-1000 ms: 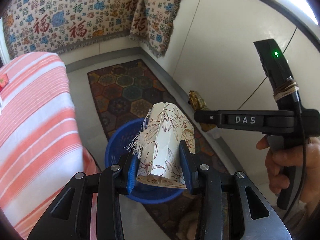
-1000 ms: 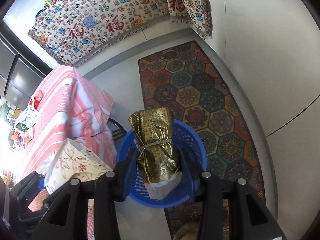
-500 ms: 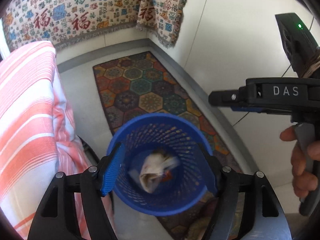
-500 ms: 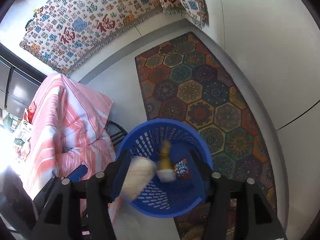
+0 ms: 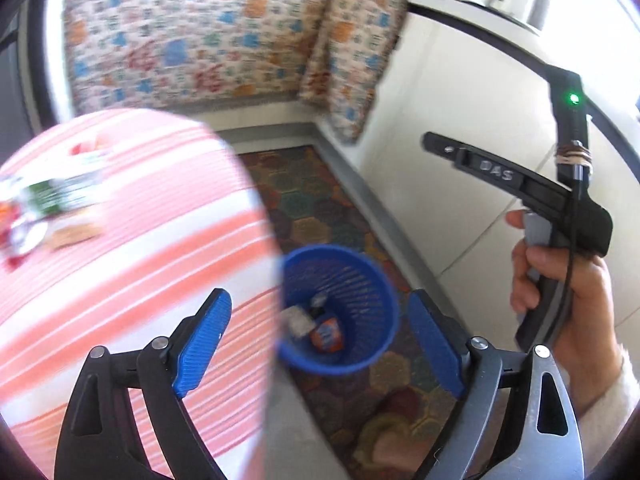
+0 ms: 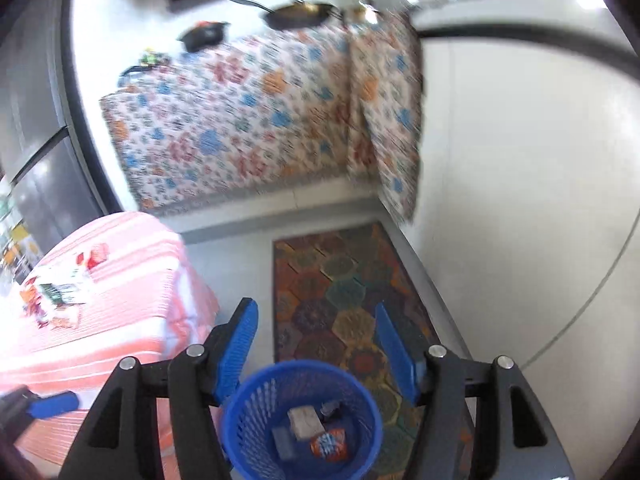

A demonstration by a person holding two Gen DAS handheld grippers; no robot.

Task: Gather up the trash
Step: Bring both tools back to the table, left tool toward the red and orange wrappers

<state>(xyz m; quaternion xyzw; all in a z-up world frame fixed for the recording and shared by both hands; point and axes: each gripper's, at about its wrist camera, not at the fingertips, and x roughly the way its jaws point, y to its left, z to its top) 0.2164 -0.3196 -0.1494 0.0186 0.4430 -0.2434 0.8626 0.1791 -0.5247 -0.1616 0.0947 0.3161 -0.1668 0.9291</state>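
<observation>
Both claws are empty now; a second ago the left gripper (image 5: 320, 340) was clamped on a floral paper packet and the right gripper (image 6: 316, 344) on a gold foil bundle. Both sets of jaws have just been opening, the left spread wide, the right about halfway, nothing between the blue pads of either. That stuff now sits at the bottom of the round blue plastic mesh basket (image 6: 244, 408), alongside an orange snack wrapper (image 6: 328, 444); pieces are blurry so I can't sort them exactly. The basket stands on the hexagon-patterned multicoloured rug (image 6: 332, 276), just beside the pink-and-white striped tablecloth (image 5: 132, 264). Both views look further back and higher than before.

The left view alone shows the person's hand (image 5: 560, 292) gripping the black handle of the other gripper; it also shows more wrappers (image 5: 48, 204) lying on the striped cloth. The right view alone shows dark pans (image 6: 296, 14) up on the far counter above the hanging patterned cloth (image 6: 248, 120).
</observation>
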